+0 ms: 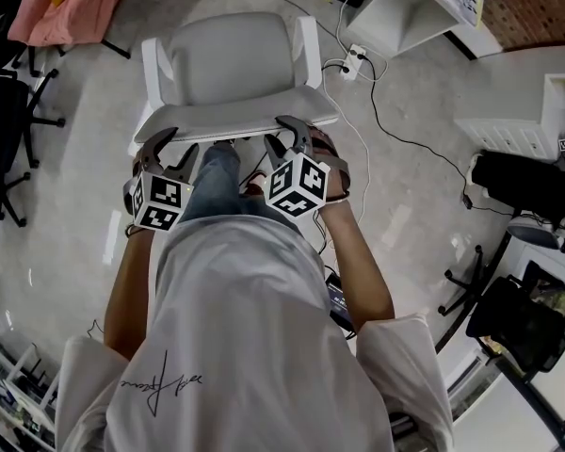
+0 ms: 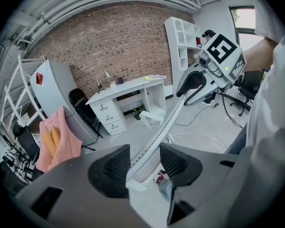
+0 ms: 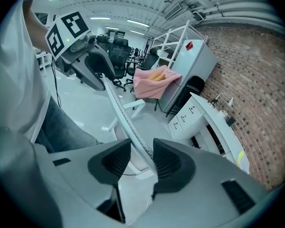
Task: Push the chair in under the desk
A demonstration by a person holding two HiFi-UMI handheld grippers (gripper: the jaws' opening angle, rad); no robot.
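The white chair stands in front of me, its seat facing away and the top rim of its backrest nearest me. My left gripper straddles the rim's left part; in the left gripper view the thin rim runs between the pads of that gripper with a gap showing, so it is open. My right gripper straddles the rim's right part. In the right gripper view the rim lies against one pad of that gripper, with a gap at the other. The white desk stands against the brick wall.
A power strip and trailing cables lie on the floor right of the chair. Black office chairs stand at the left and lower right. A pink cloth hangs at the upper left, a white shelf unit at the upper right.
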